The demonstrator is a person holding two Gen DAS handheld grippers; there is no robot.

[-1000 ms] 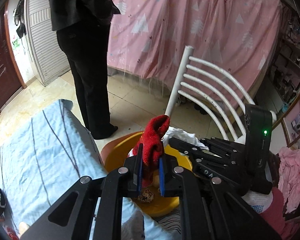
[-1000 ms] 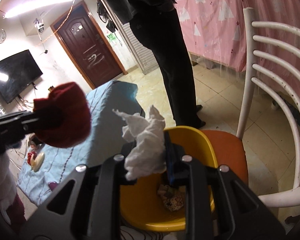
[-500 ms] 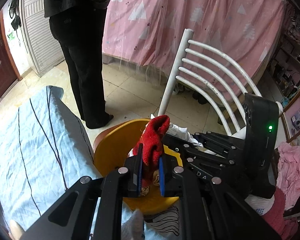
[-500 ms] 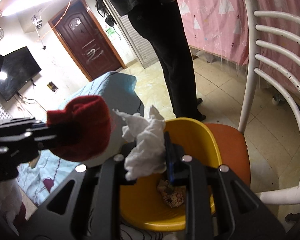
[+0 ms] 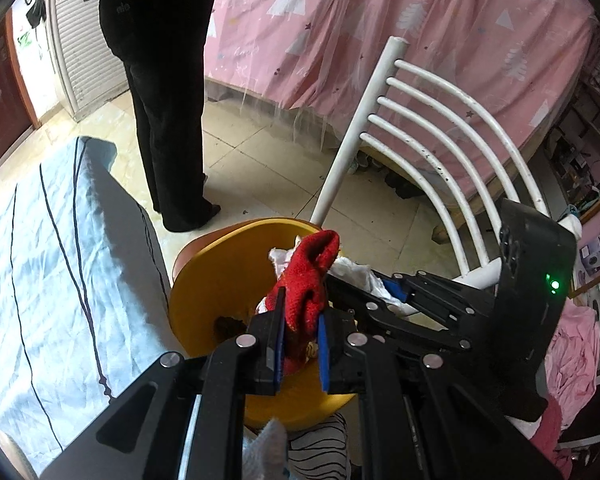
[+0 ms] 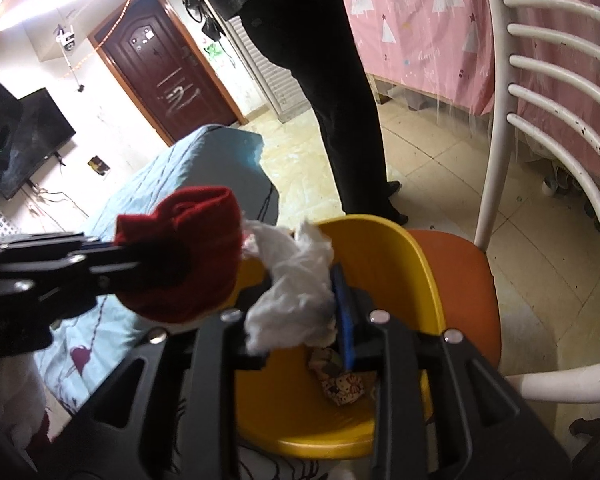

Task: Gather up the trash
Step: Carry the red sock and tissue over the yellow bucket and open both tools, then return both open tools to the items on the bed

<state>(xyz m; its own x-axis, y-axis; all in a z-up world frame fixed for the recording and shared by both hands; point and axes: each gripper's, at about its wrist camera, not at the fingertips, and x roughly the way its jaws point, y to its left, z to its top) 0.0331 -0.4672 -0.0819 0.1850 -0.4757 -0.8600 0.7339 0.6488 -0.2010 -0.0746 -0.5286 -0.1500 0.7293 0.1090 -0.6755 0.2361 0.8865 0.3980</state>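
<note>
A yellow bin (image 5: pixel 220 264) stands on the orange seat (image 6: pixel 460 272) of a white chair. My left gripper (image 5: pixel 300 312) is shut on a red knitted cloth (image 5: pixel 310 276) and holds it over the bin's mouth. In the right wrist view this red cloth (image 6: pixel 188 252) hangs just left of a crumpled white tissue (image 6: pixel 292 280). The tissue sits between the jaws of my right gripper (image 6: pixel 300 304), which are opening, with the blue pad (image 6: pixel 342 300) still against it. A patterned scrap (image 6: pixel 340 380) lies at the bottom of the bin (image 6: pixel 400 264).
A person in dark trousers (image 5: pixel 168 120) stands on the tiled floor just beyond the bin. The white chair back (image 5: pixel 440 140) rises to the right. A blue sheet-covered surface (image 5: pixel 40 260) lies left, a pink curtain (image 5: pixel 380 20) behind, a dark door (image 6: pixel 168 72) far left.
My left gripper has sunk toward the bin with the red cloth, which now hangs close beside the tissue. The right gripper has stayed in place, still with the tissue.
</note>
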